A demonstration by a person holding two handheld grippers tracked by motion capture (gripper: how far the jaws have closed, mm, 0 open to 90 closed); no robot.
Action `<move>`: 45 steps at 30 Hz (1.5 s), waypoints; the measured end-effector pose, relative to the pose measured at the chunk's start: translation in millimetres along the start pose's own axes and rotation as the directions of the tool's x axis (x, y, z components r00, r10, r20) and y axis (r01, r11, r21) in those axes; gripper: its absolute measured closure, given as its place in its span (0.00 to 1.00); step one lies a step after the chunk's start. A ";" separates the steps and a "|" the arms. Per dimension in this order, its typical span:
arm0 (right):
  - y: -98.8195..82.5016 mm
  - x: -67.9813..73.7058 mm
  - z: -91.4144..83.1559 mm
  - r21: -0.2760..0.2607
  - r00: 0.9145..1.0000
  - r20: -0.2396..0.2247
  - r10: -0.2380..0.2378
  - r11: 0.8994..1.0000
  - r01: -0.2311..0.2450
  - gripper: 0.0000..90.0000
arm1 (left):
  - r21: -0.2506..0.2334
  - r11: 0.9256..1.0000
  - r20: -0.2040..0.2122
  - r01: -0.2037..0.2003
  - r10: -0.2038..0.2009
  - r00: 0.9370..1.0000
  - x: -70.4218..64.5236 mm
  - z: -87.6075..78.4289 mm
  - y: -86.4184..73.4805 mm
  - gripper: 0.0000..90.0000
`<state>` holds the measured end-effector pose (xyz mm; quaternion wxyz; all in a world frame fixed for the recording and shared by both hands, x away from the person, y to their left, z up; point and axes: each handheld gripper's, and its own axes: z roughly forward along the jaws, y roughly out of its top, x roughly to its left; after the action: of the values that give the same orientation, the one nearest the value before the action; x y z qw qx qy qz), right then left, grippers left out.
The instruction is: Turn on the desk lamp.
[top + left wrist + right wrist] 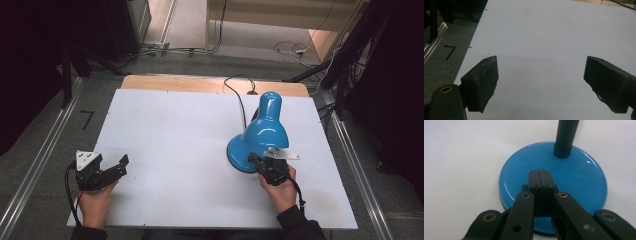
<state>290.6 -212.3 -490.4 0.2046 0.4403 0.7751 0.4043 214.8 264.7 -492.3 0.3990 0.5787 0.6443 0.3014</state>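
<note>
Closed right tongs (539, 173) over blue lamp base (576, 177).

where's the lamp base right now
In the high view the lamp base sits right of centre on the white table, with the closed right gripper over its near edge.

White tabletop (175, 130) w/ wood strip (175, 82) along far edge. Black "7" mark (87, 119) on grey floor at left, near metal rail (40, 165). White cables (292, 48) on floor beyond table.
</note>
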 end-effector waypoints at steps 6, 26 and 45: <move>-0.7 -0.8 2.7 0.007 1.000 0.006 0.000 1.000 0.000 0.97 | -0.001 1.000 0.000 0.001 -0.001 1.000 0.0 0.0 0.0 0.14; -2.3 -1.8 5.1 0.017 1.000 0.009 -0.006 1.000 0.006 0.97 | 0.000 1.000 0.003 0.001 -0.001 1.000 -0.2 -0.2 0.1 0.14; -3.6 1.6 5.3 0.014 0.998 0.025 -0.053 0.999 0.052 0.97 | -0.001 1.000 0.002 0.006 -0.006 1.000 -0.4 -0.8 0.0 0.14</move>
<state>291.4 -209.6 -496.4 0.2222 0.4262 0.7863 0.3881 214.2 264.3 -491.8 0.4010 0.5770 0.6452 0.3000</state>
